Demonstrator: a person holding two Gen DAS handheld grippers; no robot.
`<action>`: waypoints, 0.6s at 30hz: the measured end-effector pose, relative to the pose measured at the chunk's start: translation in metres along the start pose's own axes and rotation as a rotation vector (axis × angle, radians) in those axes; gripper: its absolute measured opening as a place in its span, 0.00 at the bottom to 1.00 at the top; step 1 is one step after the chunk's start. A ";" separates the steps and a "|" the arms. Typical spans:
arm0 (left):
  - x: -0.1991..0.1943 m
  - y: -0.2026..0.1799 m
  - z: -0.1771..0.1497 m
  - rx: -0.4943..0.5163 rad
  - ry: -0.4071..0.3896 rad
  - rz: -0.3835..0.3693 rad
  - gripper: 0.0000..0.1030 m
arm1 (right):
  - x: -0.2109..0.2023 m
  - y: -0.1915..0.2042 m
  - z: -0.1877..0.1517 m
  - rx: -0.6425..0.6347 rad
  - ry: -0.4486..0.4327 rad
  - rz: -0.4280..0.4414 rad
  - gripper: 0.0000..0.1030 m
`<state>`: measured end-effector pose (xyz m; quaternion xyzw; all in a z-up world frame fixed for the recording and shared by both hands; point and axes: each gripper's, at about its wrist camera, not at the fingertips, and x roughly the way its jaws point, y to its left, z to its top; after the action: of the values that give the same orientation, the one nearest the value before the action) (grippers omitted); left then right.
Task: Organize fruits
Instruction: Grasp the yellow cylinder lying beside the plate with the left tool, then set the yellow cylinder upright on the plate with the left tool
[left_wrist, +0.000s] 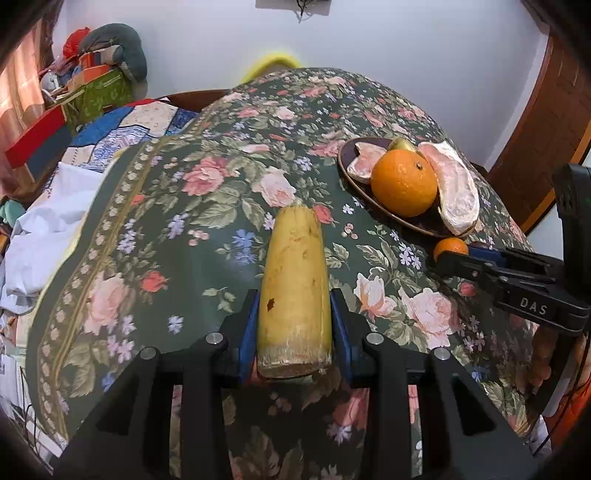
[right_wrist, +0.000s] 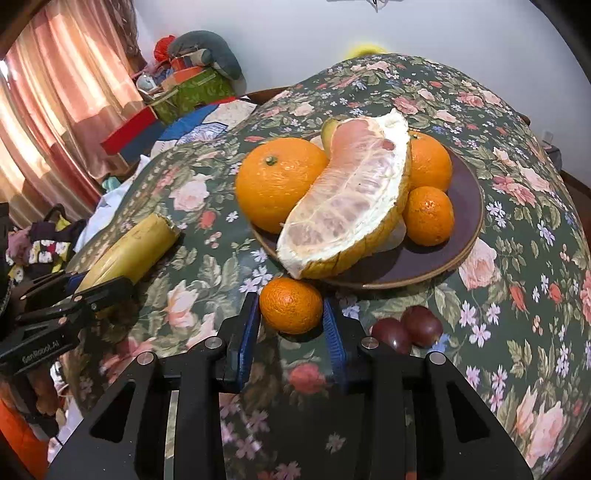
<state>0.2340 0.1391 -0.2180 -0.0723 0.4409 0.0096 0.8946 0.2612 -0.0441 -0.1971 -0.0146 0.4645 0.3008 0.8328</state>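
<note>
My left gripper (left_wrist: 294, 325) is shut on a yellow banana piece (left_wrist: 293, 288), which lies on the floral cloth and also shows in the right wrist view (right_wrist: 129, 251). My right gripper (right_wrist: 291, 314) is shut on a small mandarin (right_wrist: 291, 305) in front of the dark plate (right_wrist: 469, 206); the mandarin also shows in the left wrist view (left_wrist: 450, 247). The plate (left_wrist: 345, 162) holds a large orange (left_wrist: 404, 182), pomelo pieces (right_wrist: 351, 199) and two smaller oranges (right_wrist: 428, 216).
Two dark red round fruits (right_wrist: 406, 328) lie on the cloth right of my right gripper. The table carries a green floral cloth (left_wrist: 166, 221). Beyond its left edge are bedding, boxes (left_wrist: 99, 92) and curtains (right_wrist: 55, 110).
</note>
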 end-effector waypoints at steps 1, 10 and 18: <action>-0.003 0.000 0.000 0.000 -0.004 0.004 0.35 | -0.003 0.001 -0.001 -0.002 -0.005 -0.002 0.30; -0.031 -0.010 0.007 0.027 -0.051 0.013 0.35 | -0.039 -0.001 -0.003 -0.020 -0.071 -0.026 0.30; -0.044 -0.027 0.016 0.059 -0.070 0.004 0.35 | -0.065 -0.017 -0.002 0.005 -0.123 -0.041 0.30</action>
<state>0.2222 0.1168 -0.1702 -0.0446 0.4096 0.0008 0.9112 0.2429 -0.0909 -0.1517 -0.0036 0.4128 0.2829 0.8657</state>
